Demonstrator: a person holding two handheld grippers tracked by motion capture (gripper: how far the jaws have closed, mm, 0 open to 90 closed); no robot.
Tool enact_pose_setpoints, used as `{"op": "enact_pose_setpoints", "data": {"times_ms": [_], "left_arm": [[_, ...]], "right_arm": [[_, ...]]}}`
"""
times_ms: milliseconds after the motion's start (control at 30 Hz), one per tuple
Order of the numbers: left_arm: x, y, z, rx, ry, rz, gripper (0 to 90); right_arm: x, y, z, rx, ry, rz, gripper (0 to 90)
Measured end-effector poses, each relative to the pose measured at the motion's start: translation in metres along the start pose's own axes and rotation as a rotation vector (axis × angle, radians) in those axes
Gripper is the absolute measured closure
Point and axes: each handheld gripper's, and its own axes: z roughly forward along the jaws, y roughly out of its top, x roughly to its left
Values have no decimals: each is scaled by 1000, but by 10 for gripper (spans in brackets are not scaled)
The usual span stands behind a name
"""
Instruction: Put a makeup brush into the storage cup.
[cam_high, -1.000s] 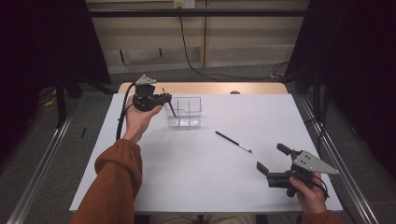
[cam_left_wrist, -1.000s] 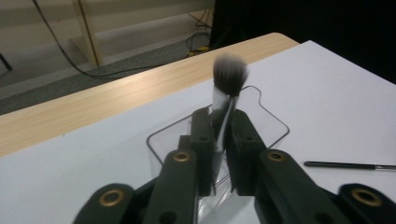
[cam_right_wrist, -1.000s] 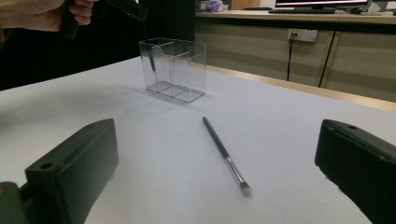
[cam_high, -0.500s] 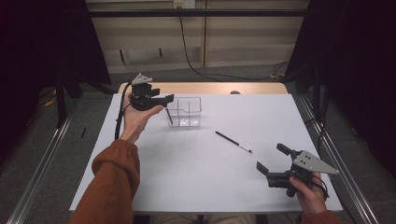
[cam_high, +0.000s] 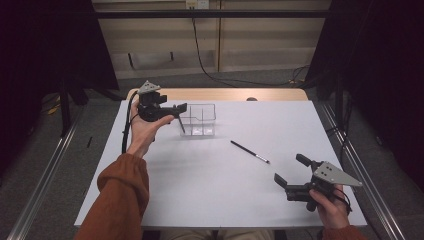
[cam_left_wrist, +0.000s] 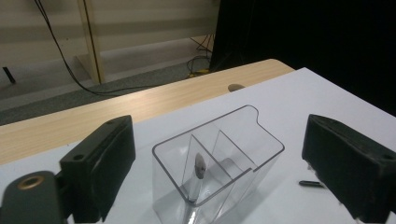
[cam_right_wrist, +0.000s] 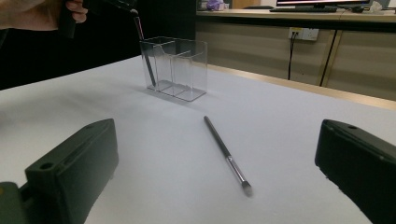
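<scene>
Slim dark brush leaning in clear organizer

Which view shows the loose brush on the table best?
The right gripper view: the loose brush lies full-length between its open jaws. The high view shows it small; the left gripper view catches just one end.

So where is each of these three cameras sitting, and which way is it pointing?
High view: above the person's side, looking forward and down on the table; both forearms, left gripper, right gripper.
Left gripper view: rides that gripper, looks down into the clear box holding a brush; its open jaws.
Right gripper view: low over the table, faces a lying brush; its open jaws.
All share the box.
</scene>
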Motion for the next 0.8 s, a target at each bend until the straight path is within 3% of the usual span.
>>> {"op": "enact_pose_setpoints", "data": {"times_ms": [100, 333, 467, 533, 733, 800], "left_arm": [[0, -2, -3, -14, -20, 4, 51], [-2, -1, -13, 2, -6, 22, 41], [-1, -3, -24, -26, -5, 41, 41], [-2, -5, -30, -26, -3, 71, 43], [-8, -10, -45, -49, -8, 78, 40], [-11, -13, -49, -39, 10, 81, 37]], "right_arm": [[0, 0, 0, -1, 0, -1, 0], [0, 0, 0, 0, 0, 0, 0], [0, 0, 0, -1, -1, 0, 0], [0, 0, 0, 1, -2, 1, 0], [0, 0, 1, 2, -4, -4, 0], [0, 0, 1, 3, -2, -1, 0]]}}
